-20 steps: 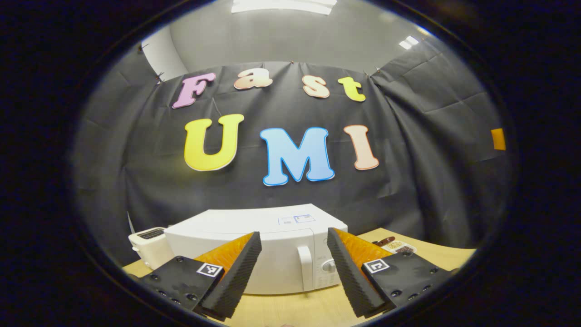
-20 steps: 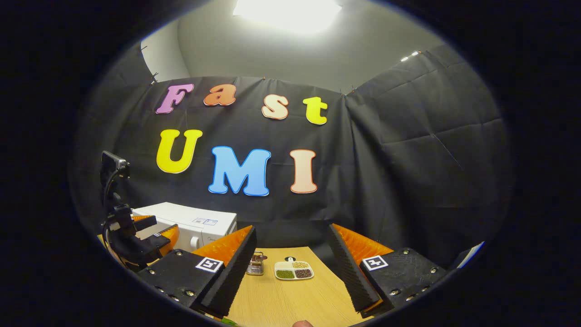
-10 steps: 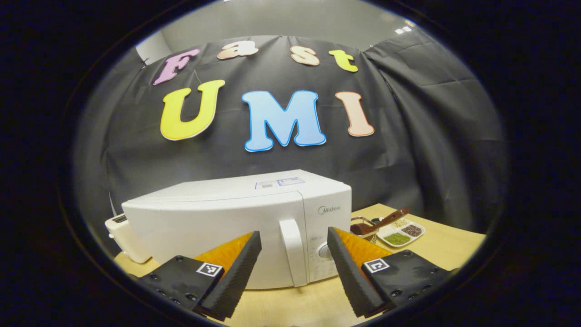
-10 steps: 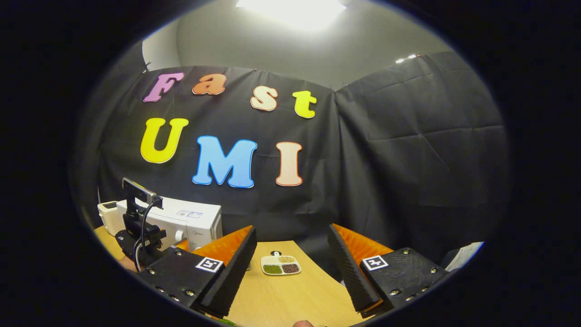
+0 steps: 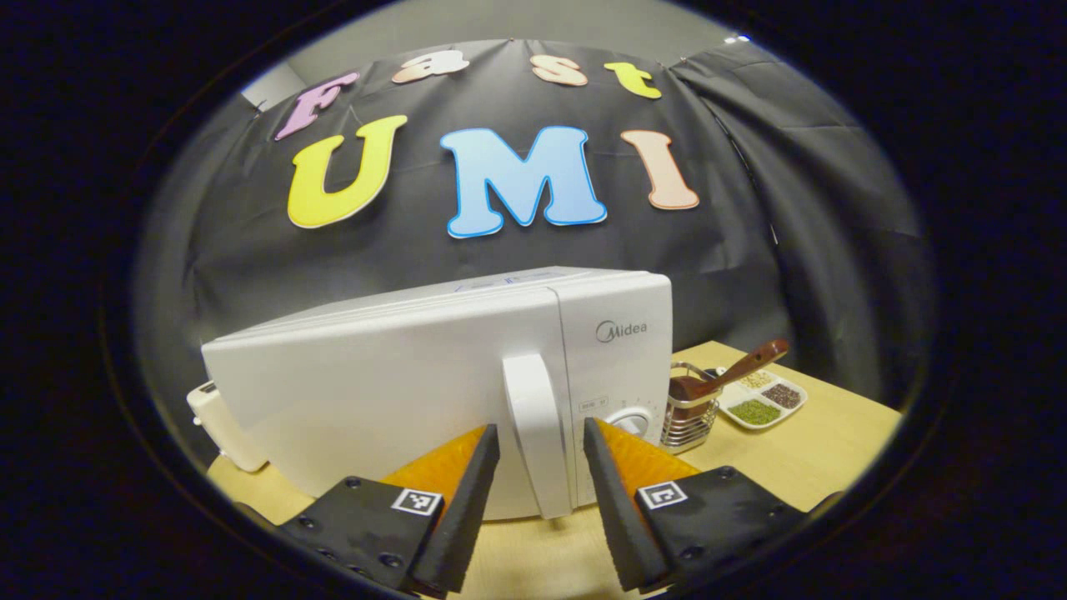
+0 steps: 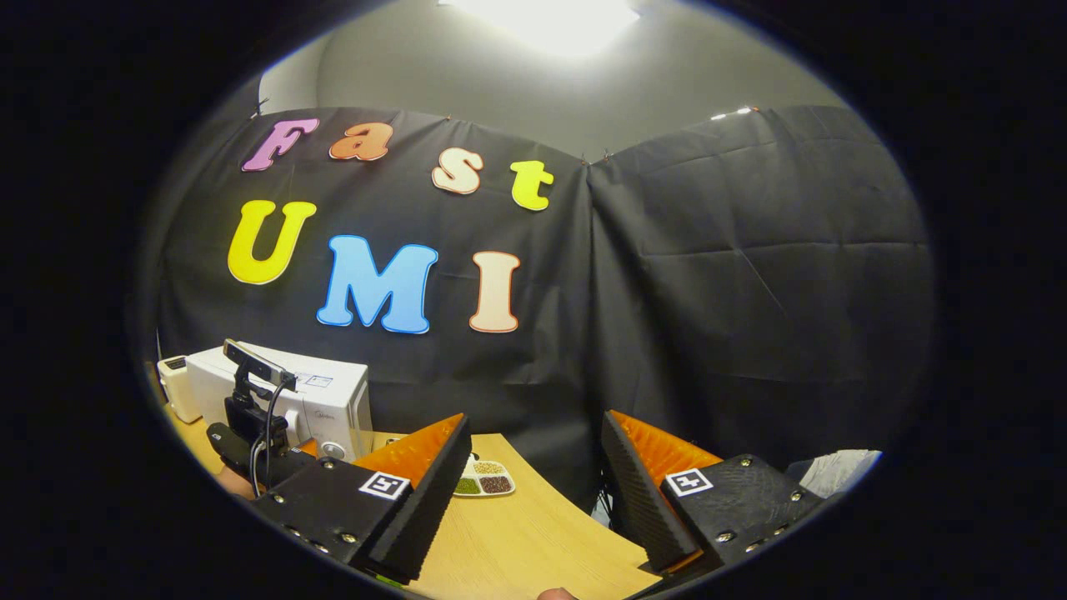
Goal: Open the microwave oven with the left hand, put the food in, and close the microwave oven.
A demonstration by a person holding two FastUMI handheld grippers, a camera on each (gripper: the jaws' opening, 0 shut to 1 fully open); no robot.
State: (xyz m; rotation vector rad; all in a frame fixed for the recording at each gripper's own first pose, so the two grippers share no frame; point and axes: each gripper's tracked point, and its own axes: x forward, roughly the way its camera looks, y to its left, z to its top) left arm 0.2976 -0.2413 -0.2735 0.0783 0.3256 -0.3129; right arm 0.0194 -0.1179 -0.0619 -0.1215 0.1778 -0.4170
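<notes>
We have the left gripper [image 5: 540, 467] lined up on the microwave [image 5: 400, 383], which stands on the counter [image 5: 800, 458] with its door shut. Its fingers are spread, one on each side of the upright door handle [image 5: 533, 433], apart from it as far as we can tell, so that closing them would pinch the handle for the pull. The food looks to be the divided dish [image 5: 763, 402] to the right of the microwave, past a wire holder [image 5: 690, 412] with a spoon [image 5: 742, 367], left within reach for loading. We keep the right gripper [image 6: 533, 500] well to the right of the microwave, fingers spread and holding nothing, clear of the door's swing we judge. A toaster [image 5: 221, 425] stands left of the microwave.
</notes>
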